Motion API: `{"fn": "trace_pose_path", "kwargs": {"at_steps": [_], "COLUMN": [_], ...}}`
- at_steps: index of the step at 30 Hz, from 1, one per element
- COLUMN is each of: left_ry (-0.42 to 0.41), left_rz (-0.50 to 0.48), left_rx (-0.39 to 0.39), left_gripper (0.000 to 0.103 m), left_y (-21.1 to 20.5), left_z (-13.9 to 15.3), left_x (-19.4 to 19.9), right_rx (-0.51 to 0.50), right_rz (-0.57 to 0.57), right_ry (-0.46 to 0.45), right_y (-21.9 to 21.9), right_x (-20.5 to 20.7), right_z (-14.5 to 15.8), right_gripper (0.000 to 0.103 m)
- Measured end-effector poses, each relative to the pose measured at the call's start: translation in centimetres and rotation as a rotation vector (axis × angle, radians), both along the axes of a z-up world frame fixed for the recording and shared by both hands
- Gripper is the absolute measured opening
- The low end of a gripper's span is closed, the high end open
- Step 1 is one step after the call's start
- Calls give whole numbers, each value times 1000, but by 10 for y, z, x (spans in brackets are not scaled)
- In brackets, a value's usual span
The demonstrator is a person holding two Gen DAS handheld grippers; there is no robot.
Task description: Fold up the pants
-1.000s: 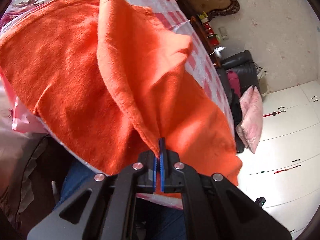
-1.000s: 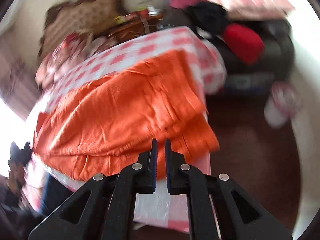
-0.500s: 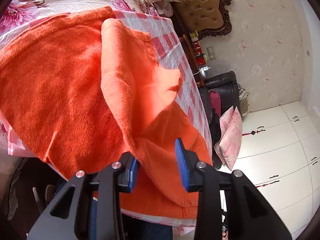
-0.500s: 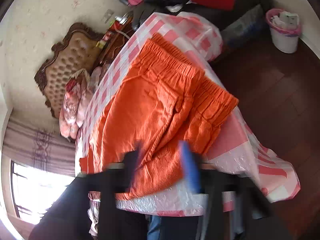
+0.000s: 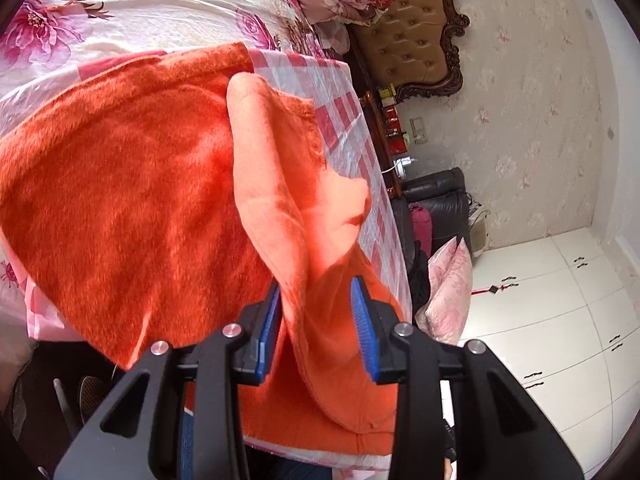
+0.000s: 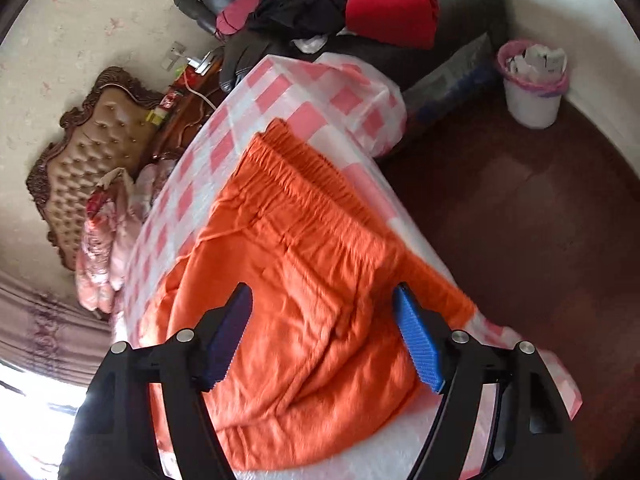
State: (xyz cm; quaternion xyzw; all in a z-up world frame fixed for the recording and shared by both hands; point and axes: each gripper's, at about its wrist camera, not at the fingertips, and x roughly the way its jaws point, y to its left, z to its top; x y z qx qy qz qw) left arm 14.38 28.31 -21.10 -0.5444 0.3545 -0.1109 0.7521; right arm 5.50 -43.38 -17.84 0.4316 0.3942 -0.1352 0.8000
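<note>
The orange pants (image 5: 132,208) lie spread over a table covered with a pink-and-white checked cloth (image 6: 256,92), reaching its near edge and hanging a little over it. In the right wrist view the gathered elastic waistband (image 6: 308,184) runs slantwise toward the far right corner of the table, with bare checked cloth beyond it, and the rest of the garment falls in soft creases toward the near edge. In the left wrist view a fold of the fabric (image 5: 272,184) stands up as a ridge from the middle of the garment and runs down to the near edge. The left gripper (image 5: 316,332) is partly open, its blue pads apart; the end of that ridge lies between them, close against the left pad (image 5: 269,328), while the right pad stands clear of it, so nothing is clamped. The right gripper (image 6: 320,340) hovers over the near part of the pants with its jaws closing, the pads wide apart and not pressing on the cloth. A tufted headboard (image 6: 92,148) and floral bedding (image 5: 132,8) lie beyond the table, and a pink-lined bin (image 6: 532,88) stands on the dark floor.
</note>
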Motion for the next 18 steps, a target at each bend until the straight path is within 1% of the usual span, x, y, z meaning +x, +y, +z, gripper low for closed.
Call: {"fn": "trace_pose_path", "kwargs": {"at_steps": [1,2,3,7,8,10,12,14,16,18], "left_ry": [-2,-5,-14,-56,-58,-45,-23,17,7,-46], "left_rz": [12,28,48,105,109,112,124,100,66,32], "left_rx": [-13,-30,-50,-127,-144,-143,-119,-59,-6,55], "left_gripper": [35,35,35,34,32,3,2,1,1,1], "left_y": [1,6,11,29,31,33,35,35,31,26], "left_z": [1,0,0,5,5,7,12,27,55,99], "left_x": [1,2,2,1,2,6,16,39,72,100], "right_rx": [-13,-8,4,-18,-16,-4,26,39,53,78], "right_rz": [-7,-14,-18,-26,-27,-36,-45,-31,-23,-45], "right_ry": [28,33,24,-17,-26,-40,-46,-75,-114,-198], "right_y": [0,0,-1,4,5,6,6,6,3,-6], "right_x": [4,4,5,-1,-2,-5,-4,6,22,31], "right_z": [-1,-3,-3,14,18,26,32,50,73,102], "right_gripper": [32,24,20,18,18,18,18,17,17,17]}}
